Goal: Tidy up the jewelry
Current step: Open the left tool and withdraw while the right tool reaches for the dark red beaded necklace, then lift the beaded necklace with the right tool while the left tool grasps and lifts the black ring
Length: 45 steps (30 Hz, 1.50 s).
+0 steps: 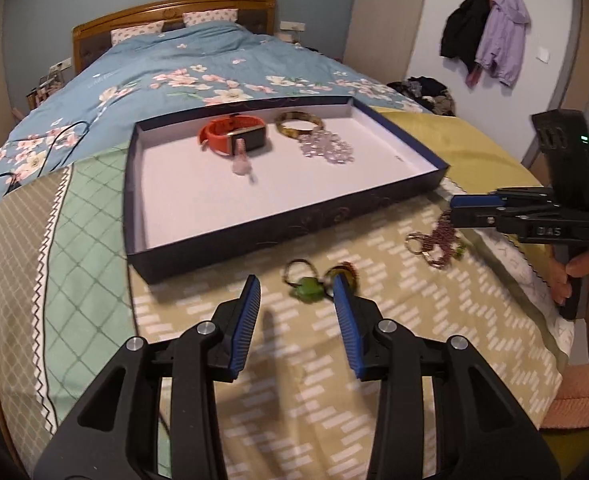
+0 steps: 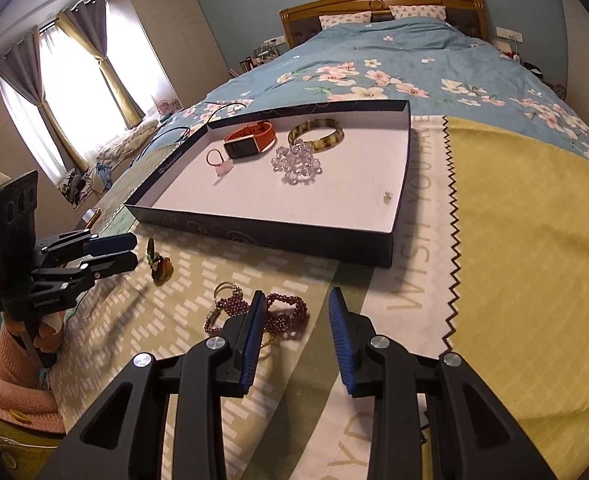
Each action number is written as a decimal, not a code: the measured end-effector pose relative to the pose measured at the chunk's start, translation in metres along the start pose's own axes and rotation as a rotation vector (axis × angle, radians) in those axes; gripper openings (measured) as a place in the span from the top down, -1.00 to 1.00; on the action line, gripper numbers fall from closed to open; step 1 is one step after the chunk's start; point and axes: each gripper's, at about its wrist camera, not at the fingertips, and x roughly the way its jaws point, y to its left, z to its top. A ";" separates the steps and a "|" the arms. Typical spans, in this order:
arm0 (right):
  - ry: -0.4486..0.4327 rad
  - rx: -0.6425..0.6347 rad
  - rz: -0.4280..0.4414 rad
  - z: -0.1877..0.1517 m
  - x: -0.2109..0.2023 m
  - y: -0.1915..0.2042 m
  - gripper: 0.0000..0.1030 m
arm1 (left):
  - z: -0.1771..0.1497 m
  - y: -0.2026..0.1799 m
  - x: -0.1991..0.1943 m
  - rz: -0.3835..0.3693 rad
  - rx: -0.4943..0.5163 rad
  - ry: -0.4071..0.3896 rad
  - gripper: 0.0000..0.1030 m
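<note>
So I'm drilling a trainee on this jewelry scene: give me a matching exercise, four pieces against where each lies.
Things:
1. watch
2. bangle
3. green charm
4. purple beads

Places:
A. on the cloth, by the right gripper
B. in the box, right of the watch
C. on the cloth, by the left gripper
D. in the box, left of the bangle

Pairs: 1-D, 2-B, 3-C, 4-A

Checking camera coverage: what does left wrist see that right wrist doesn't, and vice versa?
Left wrist only: jackets on wall hooks and a green pendant between the open left gripper fingers. Right wrist only: curtained window, and the open right gripper beside the purple bead strand. Both: box tray holding orange watch, bangle and clear beads.
</note>
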 end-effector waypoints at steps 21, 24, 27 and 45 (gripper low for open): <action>-0.059 -0.063 0.104 0.009 -0.017 0.025 0.96 | 0.007 -0.021 0.030 -0.040 0.049 0.084 0.31; -0.070 -0.070 0.114 0.010 -0.019 0.029 0.96 | 0.007 -0.023 0.031 -0.031 0.056 0.087 0.46; -0.078 -0.075 0.118 0.011 -0.021 0.033 0.96 | 0.007 -0.024 0.030 -0.038 0.055 0.084 0.56; -0.144 -0.108 0.134 0.030 -0.035 0.050 0.96 | 0.012 -0.021 -0.007 -0.037 0.028 -0.022 0.56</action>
